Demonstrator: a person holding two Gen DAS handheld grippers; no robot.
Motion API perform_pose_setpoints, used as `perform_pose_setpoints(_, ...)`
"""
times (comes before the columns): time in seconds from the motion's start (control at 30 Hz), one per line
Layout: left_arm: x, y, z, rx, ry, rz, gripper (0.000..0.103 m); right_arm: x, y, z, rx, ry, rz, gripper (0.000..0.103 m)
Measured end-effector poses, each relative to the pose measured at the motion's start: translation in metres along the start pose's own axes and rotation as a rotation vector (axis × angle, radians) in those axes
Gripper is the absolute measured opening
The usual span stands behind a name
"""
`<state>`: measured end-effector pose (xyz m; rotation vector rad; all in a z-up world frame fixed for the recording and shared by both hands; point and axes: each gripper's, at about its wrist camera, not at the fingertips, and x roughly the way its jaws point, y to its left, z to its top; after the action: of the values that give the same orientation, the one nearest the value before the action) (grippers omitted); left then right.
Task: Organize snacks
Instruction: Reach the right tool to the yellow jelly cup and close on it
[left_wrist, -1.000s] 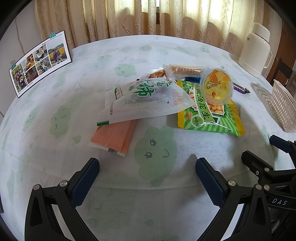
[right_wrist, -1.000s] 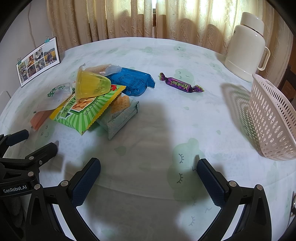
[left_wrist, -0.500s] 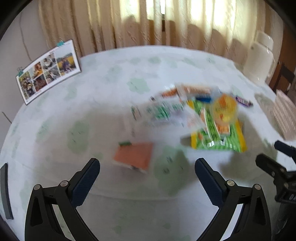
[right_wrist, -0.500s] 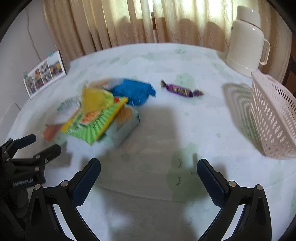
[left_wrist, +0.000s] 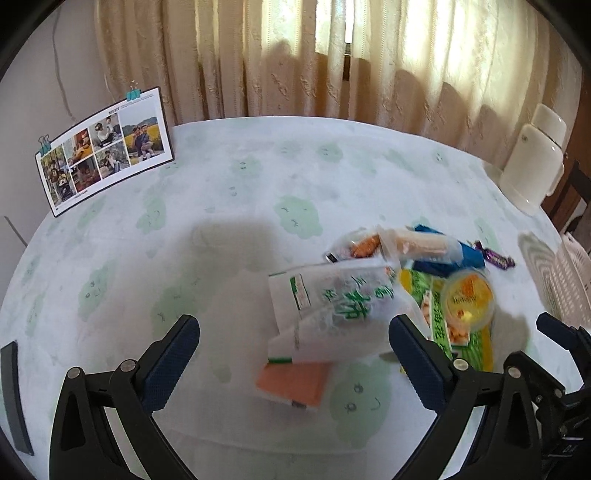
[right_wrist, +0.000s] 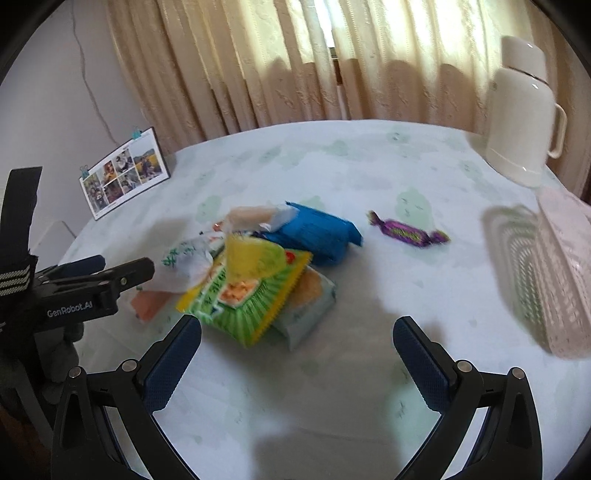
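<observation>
The left gripper (left_wrist: 293, 360) is held over the desk (left_wrist: 240, 192) with its fingers (left_wrist: 171, 356) spread wide and nothing between them; the right gripper (right_wrist: 297, 360) is likewise released and empty. The snack pile is seen by both cameras, but differently. In the left wrist view a white packet with green lettering (left_wrist: 332, 299) lies just ahead of the fingers toward the right one, overlapping an orange packet (left_wrist: 293, 380) that sits between the fingertips, and a yellow jelly cup (left_wrist: 467, 297) rests on a green peanut bag (left_wrist: 476, 350) beyond the right finger. Only the right wrist view shows a pale blue packet (right_wrist: 312, 306) tucked under the green bag, ahead of the gap between the fingers — plus the purple candy (right_wrist: 408, 232) lying alone, apart from the blue packet (right_wrist: 317, 238). The white basket (right_wrist: 565, 273) stands far off the right finger, beside a cream flask (right_wrist: 521, 110). A photo card (left_wrist: 105, 146) is propped beyond the left finger.
</observation>
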<state>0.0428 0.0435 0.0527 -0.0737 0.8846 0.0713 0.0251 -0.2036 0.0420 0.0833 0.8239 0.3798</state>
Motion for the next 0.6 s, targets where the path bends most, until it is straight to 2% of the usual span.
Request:
perform_pose_setpoints(0.2, 0.009, 0.018, 0.000, -0.061, -0.016, -0.003, 0.102, 0.017, 0.011, 0.017, -0.017, -0.028, 0.039, 0.101)
perform_pose_setpoints(0.3, 0.014, 0.026, 0.000, -0.081, -0.020, 0.003, 0.102, 0.032, 0.018, 0.024, -0.040, -0.013, 0.063, 0.089)
perform_pose_setpoints(0.4, 0.019, 0.033, 0.000, -0.105, -0.003, -0.002, 0.102, 0.049, 0.023, 0.028, -0.051, 0.019, 0.074, 0.072)
perform_pose_setpoints(0.53, 0.018, 0.042, -0.001, -0.146, -0.010, -0.020, 0.102, 0.058, 0.024, 0.025, -0.074, 0.014, 0.036, 0.055)
perform_pose_setpoints(0.6, 0.017, 0.042, -0.001, -0.159, -0.017, -0.039, 0.102, 0.056, 0.023, 0.024, -0.072, 0.003, 0.033, 0.050)
